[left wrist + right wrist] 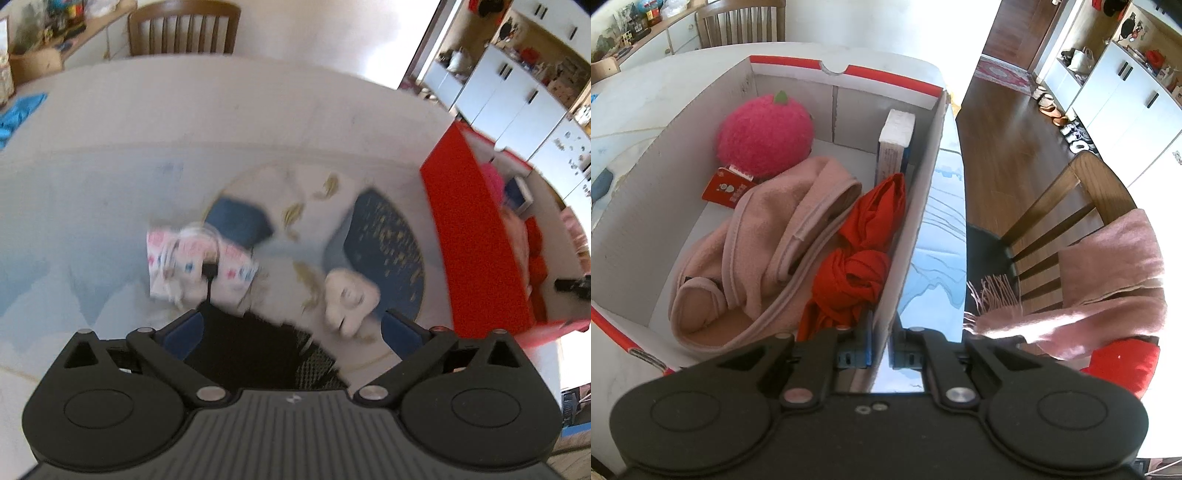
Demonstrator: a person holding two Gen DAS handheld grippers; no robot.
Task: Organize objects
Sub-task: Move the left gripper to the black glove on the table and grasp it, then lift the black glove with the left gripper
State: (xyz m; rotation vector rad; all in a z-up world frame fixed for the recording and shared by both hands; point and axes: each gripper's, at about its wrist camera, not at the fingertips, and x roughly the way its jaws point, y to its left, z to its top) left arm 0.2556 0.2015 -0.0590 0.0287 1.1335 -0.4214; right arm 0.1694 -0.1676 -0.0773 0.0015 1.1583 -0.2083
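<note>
My left gripper (291,321) is open wide above the table, pointing down; nothing is pressed between its blue pads. A black, partly meshed object (258,350) lies below, between the fingers. Beyond it are a blurred white pouch with pink and blue prints (192,258) and a cream soft item (351,295) on a round blue-and-gold mat (388,236). The red cardboard box (469,236) stands to the right. My right gripper (881,332) is shut on the box's right wall (923,192). Inside lie a pink plush strawberry (764,136), a pink fleece garment (757,251), a knotted red cloth (857,266) and an upright book (895,144).
A wooden chair (1067,221) draped with a pink fringed scarf (1108,280) stands right of the table edge. Another chair (183,27) is at the far side. A blue cloth (20,114) lies far left. White cabinets (1126,107) line the wood-floored room.
</note>
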